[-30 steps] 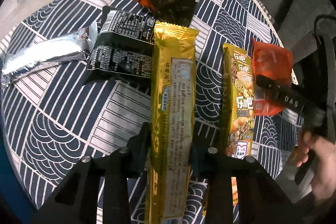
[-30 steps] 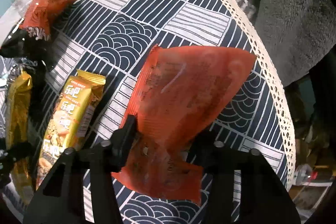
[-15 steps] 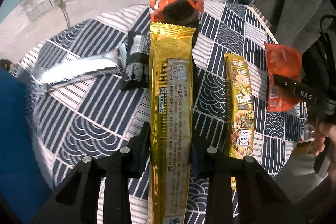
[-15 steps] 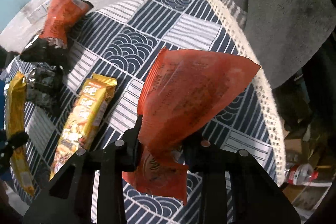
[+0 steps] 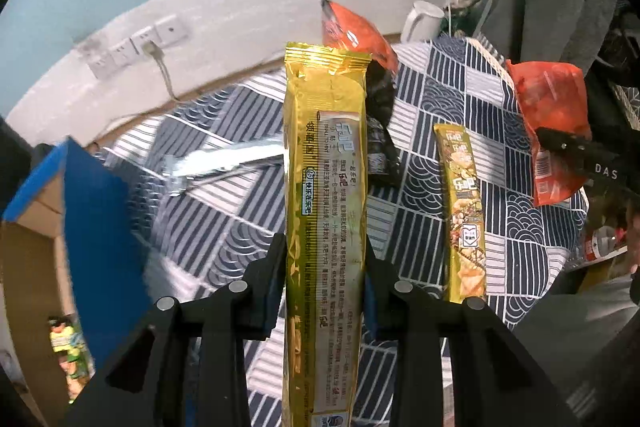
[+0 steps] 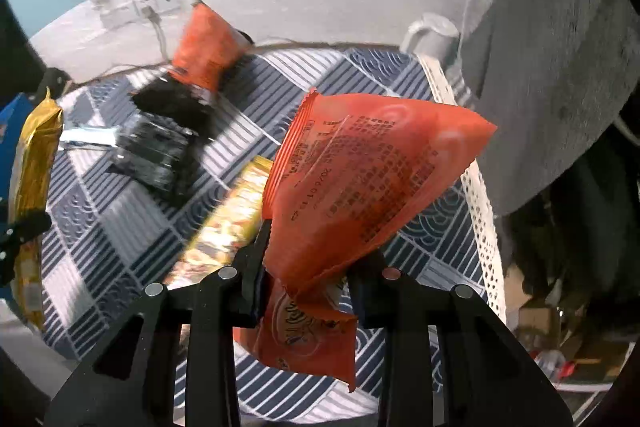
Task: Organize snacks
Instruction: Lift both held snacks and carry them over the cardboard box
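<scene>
Blue-flapped cardboard box (image 5: 60, 227) now at nine o'clock: left gripper (image 5: 325, 279), clamping the long gold packet (image 5: 325, 187), has lifted off the patterned table (image 5: 420, 227); right gripper (image 6: 306, 267) has raised its pinched orange pouch (image 6: 360, 187), likely box-bound.

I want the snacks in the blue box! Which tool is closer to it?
Left. The left tool, shut on the long gold packet, has the blue box just beside it. The right tool, shut on the orange packet, is over the table's far side.
</scene>
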`<state>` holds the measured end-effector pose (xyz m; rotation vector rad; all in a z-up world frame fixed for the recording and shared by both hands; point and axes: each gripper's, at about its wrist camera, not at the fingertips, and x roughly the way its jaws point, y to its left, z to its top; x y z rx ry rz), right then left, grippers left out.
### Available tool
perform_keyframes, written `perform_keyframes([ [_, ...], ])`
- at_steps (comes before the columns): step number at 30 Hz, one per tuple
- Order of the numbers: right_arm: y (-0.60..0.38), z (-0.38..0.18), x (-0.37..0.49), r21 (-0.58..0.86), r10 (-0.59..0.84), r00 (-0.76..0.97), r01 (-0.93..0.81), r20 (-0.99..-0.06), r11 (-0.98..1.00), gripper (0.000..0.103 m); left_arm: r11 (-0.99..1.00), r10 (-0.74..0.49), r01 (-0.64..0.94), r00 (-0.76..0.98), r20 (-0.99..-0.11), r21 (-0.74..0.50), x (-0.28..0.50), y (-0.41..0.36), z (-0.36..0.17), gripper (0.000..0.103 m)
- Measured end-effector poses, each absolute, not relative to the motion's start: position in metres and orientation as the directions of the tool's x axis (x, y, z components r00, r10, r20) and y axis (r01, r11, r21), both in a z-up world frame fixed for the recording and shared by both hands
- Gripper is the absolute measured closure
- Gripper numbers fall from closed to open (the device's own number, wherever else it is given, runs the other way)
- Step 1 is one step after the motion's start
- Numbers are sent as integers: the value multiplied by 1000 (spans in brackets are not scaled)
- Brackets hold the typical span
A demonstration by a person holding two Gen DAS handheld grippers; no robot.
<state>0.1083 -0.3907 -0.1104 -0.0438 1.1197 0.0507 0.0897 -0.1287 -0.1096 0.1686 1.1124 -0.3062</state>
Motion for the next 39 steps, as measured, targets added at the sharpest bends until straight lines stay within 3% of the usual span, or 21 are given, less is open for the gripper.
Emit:
perform_keyframes([
  [22, -286, -29, 85, 23, 177, 544, -278, -820, 960, 73, 964, -114, 261, 567, -816, 47, 48, -57, -39, 70],
  [39, -168, -20, 91, 60, 299, 486, -448, -821, 892, 73, 993, -39, 115, 608, -793, 39, 30, 44, -30, 70],
])
